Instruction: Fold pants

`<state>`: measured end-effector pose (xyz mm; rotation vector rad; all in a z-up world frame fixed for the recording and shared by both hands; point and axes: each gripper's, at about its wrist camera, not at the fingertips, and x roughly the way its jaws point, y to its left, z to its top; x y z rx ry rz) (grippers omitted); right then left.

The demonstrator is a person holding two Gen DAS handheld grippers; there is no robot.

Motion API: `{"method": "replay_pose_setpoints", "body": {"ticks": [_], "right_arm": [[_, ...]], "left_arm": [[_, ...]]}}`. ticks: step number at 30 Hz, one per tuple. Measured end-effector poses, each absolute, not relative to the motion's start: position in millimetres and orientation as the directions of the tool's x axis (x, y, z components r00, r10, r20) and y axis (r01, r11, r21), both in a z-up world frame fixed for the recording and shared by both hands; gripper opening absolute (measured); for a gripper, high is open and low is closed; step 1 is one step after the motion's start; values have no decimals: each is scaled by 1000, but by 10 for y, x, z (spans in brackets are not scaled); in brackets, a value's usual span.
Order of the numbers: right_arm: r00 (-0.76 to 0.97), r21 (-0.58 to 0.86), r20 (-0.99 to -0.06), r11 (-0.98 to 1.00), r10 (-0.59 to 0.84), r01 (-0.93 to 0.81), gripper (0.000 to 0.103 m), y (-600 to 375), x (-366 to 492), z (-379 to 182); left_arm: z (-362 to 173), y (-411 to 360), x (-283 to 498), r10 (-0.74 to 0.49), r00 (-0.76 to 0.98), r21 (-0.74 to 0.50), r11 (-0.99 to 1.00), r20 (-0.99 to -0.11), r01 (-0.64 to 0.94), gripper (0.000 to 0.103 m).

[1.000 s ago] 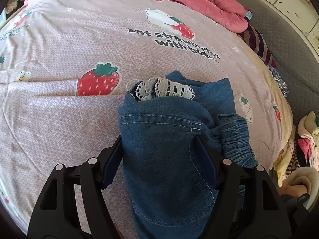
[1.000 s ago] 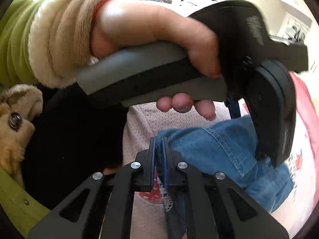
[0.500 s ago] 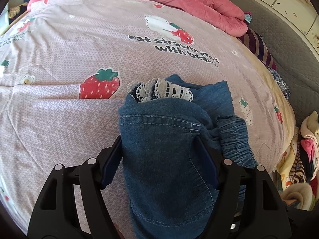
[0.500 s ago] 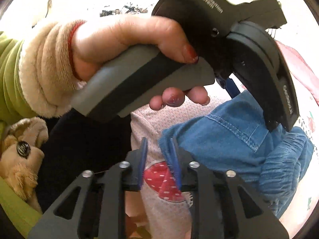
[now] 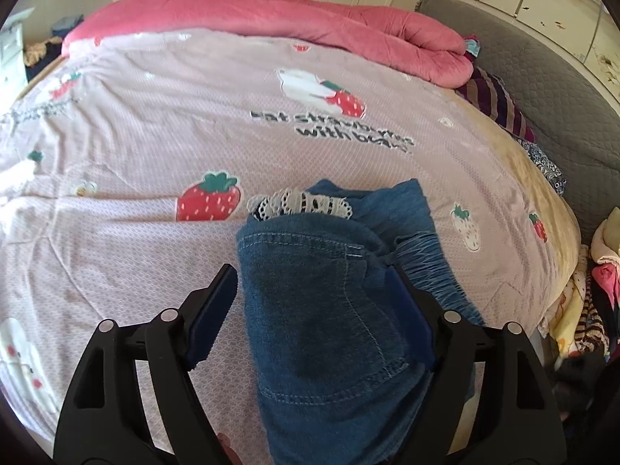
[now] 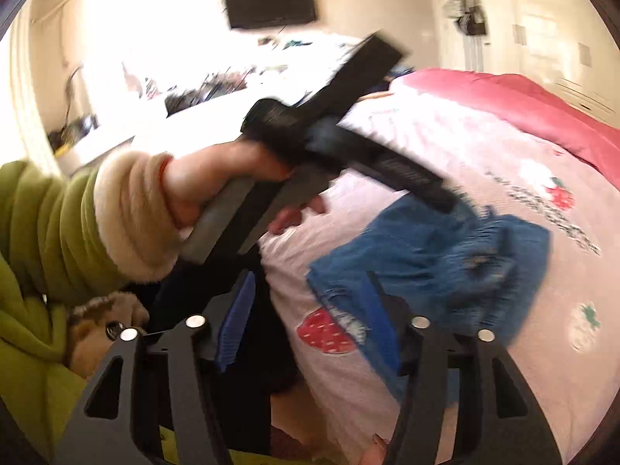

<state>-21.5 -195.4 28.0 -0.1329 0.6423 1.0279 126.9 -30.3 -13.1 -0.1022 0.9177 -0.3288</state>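
The blue denim pants (image 5: pixel 325 302) lie folded in a small bundle on the pink strawberry bedspread (image 5: pixel 155 124), white lace trim (image 5: pixel 302 205) showing at the far end. My left gripper (image 5: pixel 310 306) is open, its jaws straddling the bundle without squeezing it. In the right wrist view the pants (image 6: pixel 434 255) lie on the bed, and the left gripper (image 6: pixel 391 170) is above them, held in a hand. My right gripper (image 6: pixel 306 310) is open and empty, beside the bundle's near edge.
A rolled pink quilt (image 5: pixel 310 23) lies along the far side of the bed. Striped and patterned clothes (image 5: pixel 500 104) lie at the right edge by a grey sofa (image 5: pixel 542 77). More clothes (image 5: pixel 596 290) are piled low right. A desk and wall TV (image 6: pixel 271 2) stand behind.
My right gripper has opened, let go of the pants and pulled back and up. My left gripper's jaws have spread slightly wider and it has drawn back a little.
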Motion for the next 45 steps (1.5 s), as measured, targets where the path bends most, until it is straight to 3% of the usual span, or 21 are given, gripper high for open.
{"method": "replay_pose_setpoints", "body": {"ticks": [5,11,21,31,33,38,45], "right_arm": [[455,213,-521,626,722,-750,76,-2196,-74,388],[534,279,-523,725,665,-630,82,-2470,145,390],[576,321,-658,873,485,-368,84,-2724,532,-49],[537,361,-703,885,466,-295,84,-2769,814,-277],[523,345,-719,888,458,-303,83,-2707,886,-333],[487,329,-749,891,448,-314,69,-2589,1038,-467],[462,372,-743,873,484,-315,58,-2532,1238,-563]], "left_arm": [[-11,-335,1145,-305,601,-192,950,-739,247,77],[37,-358,988,-265,638,-134,960,-723,246,79],[-191,-189,820,-247,625,-150,967,-741,204,84],[-485,13,831,-333,551,-298,942,-765,155,84],[-526,-28,823,-356,534,-318,934,-767,166,84],[-604,-128,809,-368,510,-317,930,-777,187,84],[-694,-153,822,-370,505,-318,929,-780,190,84]]}}
